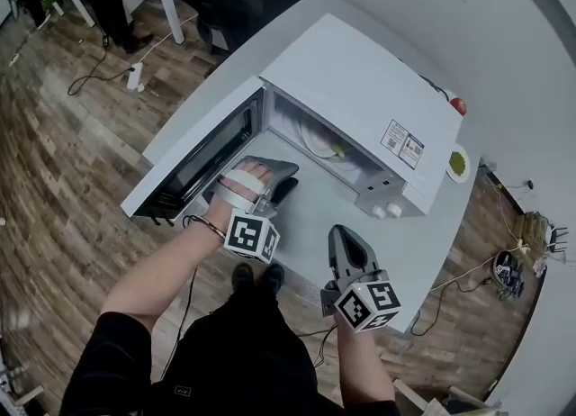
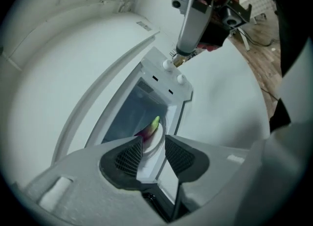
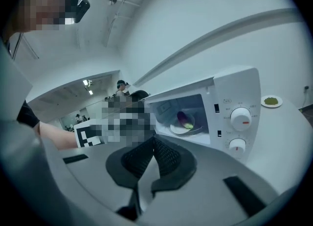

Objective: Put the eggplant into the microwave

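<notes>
- The eggplant [image 3: 185,119] is laid on the plate [image 3: 175,129] inside the open microwave [image 3: 234,89]
- Hence nothing is held: the left tongs [image 2: 154,146] are released, the right tongs [image 3: 152,146] clenched empty

Microwave [image 1: 360,90] before you: one
Eggplant [image 3: 184,119] you see inside: one
Knobs [image 3: 240,118] facing you: two
Left gripper [image 1: 286,176] plus right gripper [image 1: 346,232], held by you: two
Saucer [image 1: 458,164] beside microwave: one

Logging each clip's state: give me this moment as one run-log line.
eggplant: inside microwave, on plate | door: open | left gripper: open, empty | right gripper: shut, empty
</notes>
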`<action>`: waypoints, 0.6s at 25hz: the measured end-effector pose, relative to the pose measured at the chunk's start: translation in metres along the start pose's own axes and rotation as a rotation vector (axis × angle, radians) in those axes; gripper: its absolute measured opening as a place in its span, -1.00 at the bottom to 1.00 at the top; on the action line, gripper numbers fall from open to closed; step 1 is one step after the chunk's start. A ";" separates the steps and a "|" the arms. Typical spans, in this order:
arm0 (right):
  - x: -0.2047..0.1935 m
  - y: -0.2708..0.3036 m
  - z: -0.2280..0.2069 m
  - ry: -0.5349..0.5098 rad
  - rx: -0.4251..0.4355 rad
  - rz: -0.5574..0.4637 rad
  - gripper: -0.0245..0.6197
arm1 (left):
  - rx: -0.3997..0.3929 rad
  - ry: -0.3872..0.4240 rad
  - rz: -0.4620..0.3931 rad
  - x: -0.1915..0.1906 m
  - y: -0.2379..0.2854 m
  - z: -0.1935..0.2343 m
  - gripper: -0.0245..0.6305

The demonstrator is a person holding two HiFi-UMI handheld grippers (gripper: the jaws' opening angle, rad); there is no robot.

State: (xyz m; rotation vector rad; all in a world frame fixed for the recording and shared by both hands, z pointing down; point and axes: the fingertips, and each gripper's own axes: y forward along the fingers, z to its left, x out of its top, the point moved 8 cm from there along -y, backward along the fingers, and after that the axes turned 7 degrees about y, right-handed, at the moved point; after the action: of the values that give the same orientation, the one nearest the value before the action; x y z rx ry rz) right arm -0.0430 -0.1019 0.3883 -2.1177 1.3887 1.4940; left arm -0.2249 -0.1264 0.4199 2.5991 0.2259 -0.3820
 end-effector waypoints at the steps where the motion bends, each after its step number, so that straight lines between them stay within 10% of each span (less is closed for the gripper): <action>1: 0.000 -0.005 0.004 0.000 -0.006 -0.002 -0.88 | -0.004 -0.029 -0.004 0.003 -0.008 -0.001 -0.47; 15: -0.007 -0.065 0.039 0.009 -0.070 -0.061 -0.88 | 0.051 -0.236 -0.087 0.042 -0.112 0.017 -0.53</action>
State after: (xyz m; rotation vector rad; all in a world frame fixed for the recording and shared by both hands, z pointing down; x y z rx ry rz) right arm -0.0172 -0.0390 0.3545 -2.1896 1.2808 1.5332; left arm -0.2147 -0.0352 0.3418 2.5708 0.2507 -0.7285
